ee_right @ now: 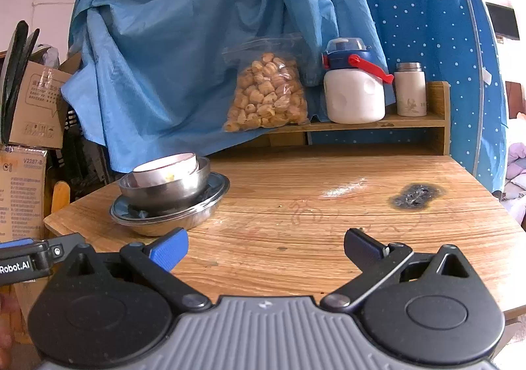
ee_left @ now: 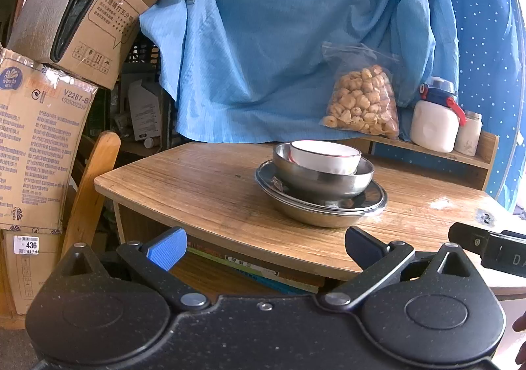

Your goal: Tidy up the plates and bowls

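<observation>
My left gripper (ee_left: 264,246) hangs at the front edge of the wooden table (ee_left: 203,186). Its fingers are spread wide and hold nothing. The stack sits on the left part of the table, just ahead of that gripper. I think the next step is to take the top bowl, so I should come in slow and level and pinch only its rim.

The white bowl (ee_left: 323,156) has a thin red line. It leans inside a steel bowl (ee_left: 323,177), on a shiny steel plate (ee_left: 374,199) and another dish.

My right gripper (ee_right: 266,246) is wide open too, empty, over bare wood.
</observation>
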The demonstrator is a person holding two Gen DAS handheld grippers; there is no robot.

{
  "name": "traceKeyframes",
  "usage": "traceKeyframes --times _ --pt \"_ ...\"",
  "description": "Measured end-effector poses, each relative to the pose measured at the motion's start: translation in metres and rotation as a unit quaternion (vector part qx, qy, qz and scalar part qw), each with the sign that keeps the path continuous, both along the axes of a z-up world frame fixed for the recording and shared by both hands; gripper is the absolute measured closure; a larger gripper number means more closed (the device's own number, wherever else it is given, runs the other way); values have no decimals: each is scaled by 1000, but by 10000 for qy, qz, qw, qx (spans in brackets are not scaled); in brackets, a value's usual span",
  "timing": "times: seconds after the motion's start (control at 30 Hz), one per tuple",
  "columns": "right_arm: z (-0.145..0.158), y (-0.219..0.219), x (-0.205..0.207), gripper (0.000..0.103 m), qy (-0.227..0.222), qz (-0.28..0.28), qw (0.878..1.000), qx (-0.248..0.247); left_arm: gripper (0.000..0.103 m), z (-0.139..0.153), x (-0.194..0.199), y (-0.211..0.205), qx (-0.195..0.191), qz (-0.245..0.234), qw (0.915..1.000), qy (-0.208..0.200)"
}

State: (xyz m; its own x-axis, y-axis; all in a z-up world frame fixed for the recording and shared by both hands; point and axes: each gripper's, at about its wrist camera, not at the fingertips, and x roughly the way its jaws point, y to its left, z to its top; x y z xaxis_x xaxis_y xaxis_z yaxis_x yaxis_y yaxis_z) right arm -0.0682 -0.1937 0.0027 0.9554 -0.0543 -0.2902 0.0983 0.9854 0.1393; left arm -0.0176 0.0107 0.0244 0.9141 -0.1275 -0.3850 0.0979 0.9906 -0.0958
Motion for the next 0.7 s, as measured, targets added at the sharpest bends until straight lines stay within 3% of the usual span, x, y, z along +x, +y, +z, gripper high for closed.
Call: traceKeyframes --times 0.7 --pt "0 2 0 0 26 47 10000 5 1 -1 1 0 10 2 10000 43"
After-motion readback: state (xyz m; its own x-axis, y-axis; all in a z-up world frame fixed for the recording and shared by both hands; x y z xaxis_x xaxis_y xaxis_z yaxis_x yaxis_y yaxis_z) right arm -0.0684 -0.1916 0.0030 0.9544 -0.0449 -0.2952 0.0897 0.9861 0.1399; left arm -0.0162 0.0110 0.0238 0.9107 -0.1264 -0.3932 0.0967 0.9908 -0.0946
